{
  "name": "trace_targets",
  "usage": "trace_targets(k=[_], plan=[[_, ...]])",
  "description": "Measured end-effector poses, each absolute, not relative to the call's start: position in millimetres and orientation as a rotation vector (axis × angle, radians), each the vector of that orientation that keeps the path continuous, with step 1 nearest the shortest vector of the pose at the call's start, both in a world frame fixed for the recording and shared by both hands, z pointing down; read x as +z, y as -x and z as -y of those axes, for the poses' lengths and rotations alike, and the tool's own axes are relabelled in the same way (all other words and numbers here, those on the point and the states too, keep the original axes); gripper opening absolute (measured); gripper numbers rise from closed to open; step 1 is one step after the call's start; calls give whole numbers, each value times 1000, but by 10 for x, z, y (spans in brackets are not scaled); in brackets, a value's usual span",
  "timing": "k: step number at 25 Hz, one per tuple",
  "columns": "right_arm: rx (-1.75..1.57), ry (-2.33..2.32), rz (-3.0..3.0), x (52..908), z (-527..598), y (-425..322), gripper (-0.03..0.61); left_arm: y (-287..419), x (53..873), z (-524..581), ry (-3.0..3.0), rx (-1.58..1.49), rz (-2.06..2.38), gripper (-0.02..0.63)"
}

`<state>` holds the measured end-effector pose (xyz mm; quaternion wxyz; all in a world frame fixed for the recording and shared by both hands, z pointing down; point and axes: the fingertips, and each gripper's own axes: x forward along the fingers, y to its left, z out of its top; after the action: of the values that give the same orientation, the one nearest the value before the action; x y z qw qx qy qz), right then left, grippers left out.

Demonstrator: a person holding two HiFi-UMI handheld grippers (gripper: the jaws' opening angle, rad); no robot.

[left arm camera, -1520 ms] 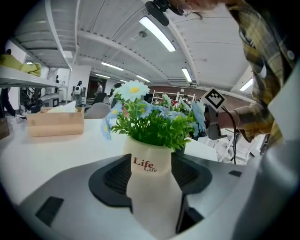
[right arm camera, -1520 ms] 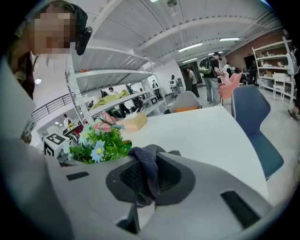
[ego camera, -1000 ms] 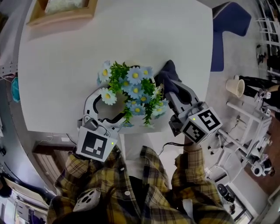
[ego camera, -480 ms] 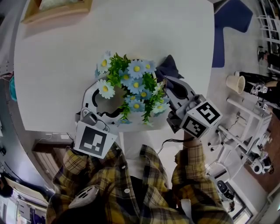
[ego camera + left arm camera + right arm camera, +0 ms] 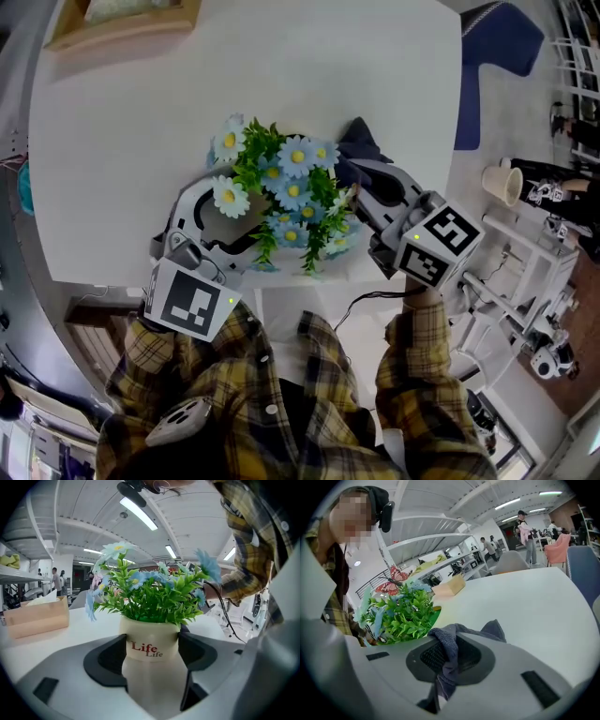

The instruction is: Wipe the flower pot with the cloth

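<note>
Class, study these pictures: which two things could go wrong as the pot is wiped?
1. The flower pot sits near the table edge, pinched only by the left claw; a hard wipe might tip it off.
2. The cloth in the right claw could snag the flowers overhanging the pot.

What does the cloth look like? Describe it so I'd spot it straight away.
Start at the white table, then find the flower pot of blue daisies near its front edge. Just right of them, the right gripper pinches a dark grey knitted cloth, the only soft, crumpled thing.
</note>
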<state>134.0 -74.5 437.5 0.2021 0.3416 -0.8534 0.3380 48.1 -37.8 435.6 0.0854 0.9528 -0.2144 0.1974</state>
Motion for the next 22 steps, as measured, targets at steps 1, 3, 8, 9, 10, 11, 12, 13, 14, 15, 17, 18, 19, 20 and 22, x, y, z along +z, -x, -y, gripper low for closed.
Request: trace_targets(k=[1,3,8,9,10,11,12,13,14,15,17,18,19,20,22], plan=[[935,-940,2382,4383,772,-1326,15,-476,4370,373,-2839,583,631,351],[922,-915,2381,4401,827,-1300,15,-469,4398,360,-2836,569,614,351],[898,-840,2377,4421,956,-1246,15,-468,4406,361,-2854,564,555,351],[893,-824,2376,4428,973,-1238,15,-469,4411,358,-2859,567,539,351],[889,-809,2376,4434,985,-1232,15,-471,4415,354,-2865,571,521,351],[885,-794,2375,4436,994,-1228,15,-474,4414,352,-2872,576,501,351],[882,-779,2374,4428,1002,-1223,15,-475,4404,352,-2879,584,480,351],[878,-764,2375,4410,1011,-1214,15,-470,4385,356,-2886,593,457,351],[874,-750,2375,4384,1022,-1199,15,-460,4359,362,-2894,604,433,351],[870,-737,2376,4354,1036,-1180,15,-444,4329,371,-2902,615,407,351],[861,-716,2377,4300,1078,-1120,15,-391,4279,394,-2916,637,356,351],[856,-708,2377,4279,1108,-1077,15,-352,4259,411,-2921,647,332,351],[851,-699,2377,4263,1140,-1026,15,-307,4245,427,-2925,654,309,351],[847,-688,2378,4258,1164,-976,15,-264,4240,434,-2929,660,288,351],[835,-662,2380,4300,1177,-918,15,-223,4286,408,-2933,671,248,351]])
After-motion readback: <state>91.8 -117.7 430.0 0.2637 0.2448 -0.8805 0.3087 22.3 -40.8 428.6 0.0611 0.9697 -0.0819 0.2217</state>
